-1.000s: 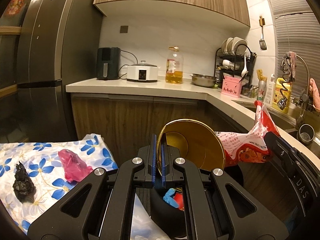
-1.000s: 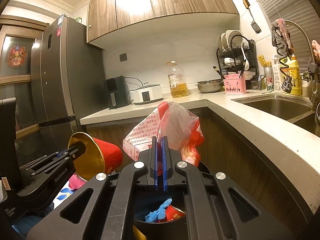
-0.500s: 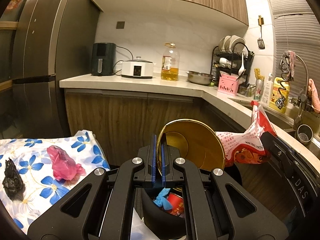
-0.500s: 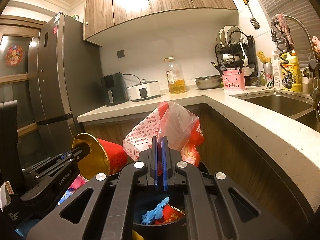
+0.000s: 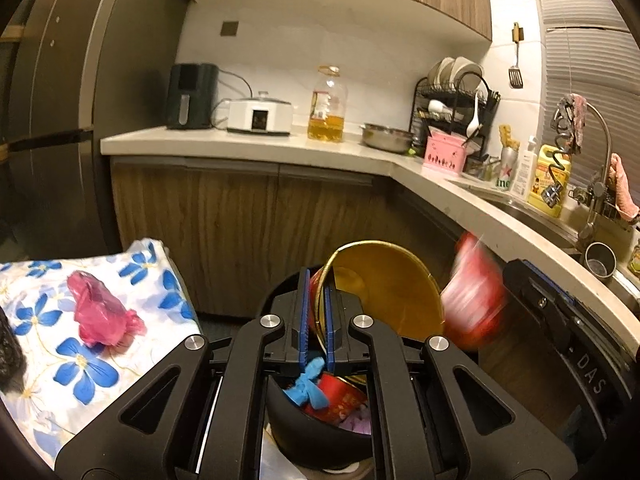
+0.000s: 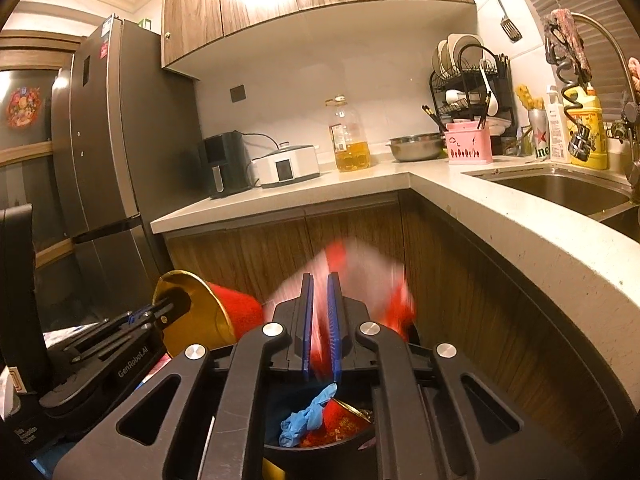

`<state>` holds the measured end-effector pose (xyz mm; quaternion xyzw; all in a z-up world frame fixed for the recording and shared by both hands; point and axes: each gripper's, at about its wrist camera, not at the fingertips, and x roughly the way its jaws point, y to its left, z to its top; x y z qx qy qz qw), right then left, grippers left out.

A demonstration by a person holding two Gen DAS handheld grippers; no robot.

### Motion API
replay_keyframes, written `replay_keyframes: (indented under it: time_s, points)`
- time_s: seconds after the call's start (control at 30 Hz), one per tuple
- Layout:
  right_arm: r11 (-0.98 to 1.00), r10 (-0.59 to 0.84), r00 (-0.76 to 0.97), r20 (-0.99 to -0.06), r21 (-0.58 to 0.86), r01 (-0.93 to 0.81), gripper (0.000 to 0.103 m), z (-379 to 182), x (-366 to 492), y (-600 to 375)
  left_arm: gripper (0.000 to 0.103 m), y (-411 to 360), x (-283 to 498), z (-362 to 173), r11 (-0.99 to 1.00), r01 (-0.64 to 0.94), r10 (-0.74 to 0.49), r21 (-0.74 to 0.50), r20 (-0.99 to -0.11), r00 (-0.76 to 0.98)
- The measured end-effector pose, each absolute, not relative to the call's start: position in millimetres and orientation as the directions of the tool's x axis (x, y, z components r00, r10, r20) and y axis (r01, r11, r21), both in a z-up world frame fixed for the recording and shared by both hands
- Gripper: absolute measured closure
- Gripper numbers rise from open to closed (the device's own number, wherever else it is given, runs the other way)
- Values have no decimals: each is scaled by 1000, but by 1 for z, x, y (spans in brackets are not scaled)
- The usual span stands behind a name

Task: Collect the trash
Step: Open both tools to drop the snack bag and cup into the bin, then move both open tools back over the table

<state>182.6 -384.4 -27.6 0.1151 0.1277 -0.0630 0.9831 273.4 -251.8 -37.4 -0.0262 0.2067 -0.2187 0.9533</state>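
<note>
My left gripper is shut on the rim of a red paper cup with a gold inside, held tilted over a black trash bin. My right gripper has its jaws parted a little, and a red and white plastic snack bag shows as a blur between and beyond them, above the bin. The bag also blurs at the right of the left wrist view. The bin holds a blue glove and a red cup. The held cup also shows in the right wrist view.
A floral cloth at left carries a pink crumpled bag and a black lump. Wooden cabinets and an L-shaped white counter stand behind the bin, with a sink at right and a fridge at left.
My right gripper's jaws have parted and the snack bag has gone blurry and sunk lower toward the bin. My left gripper holds the cup as before and has moved slightly forward.
</note>
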Motion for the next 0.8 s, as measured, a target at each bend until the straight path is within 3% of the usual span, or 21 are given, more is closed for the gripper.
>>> replay_keyframes:
  time_s: [0.07, 0.2, 0.23, 0.37, 0.53, 0.8]
  points:
    - [963, -95, 959, -269, 219, 157, 81, -28, 182, -387, 87, -253, 275, -41, 903, 406, -427, -138, -390, 816]
    - [958, -105, 958, -268, 230, 169, 75, -29, 180, -390, 54, -252, 272, -44, 895, 423, -444, -143, -383, 810]
    - [956, -106, 957, -269, 236, 173, 71, -29, 179, -391, 50, -251, 271, -44, 894, 424, -445, -144, -377, 812]
    - [954, -114, 956, -269, 240, 181, 56, -29, 176, -392, 39, -244, 267, -45, 903, 404, -430, -148, -369, 824]
    - [952, -116, 955, -274, 244, 185, 46, -30, 172, -392, 24, -226, 258, -46, 924, 349, -382, -155, -362, 850]
    - [950, -111, 956, -271, 252, 181, 26, -30, 163, -381, 15, -190, 234, -50, 959, 251, -283, -135, -353, 892]
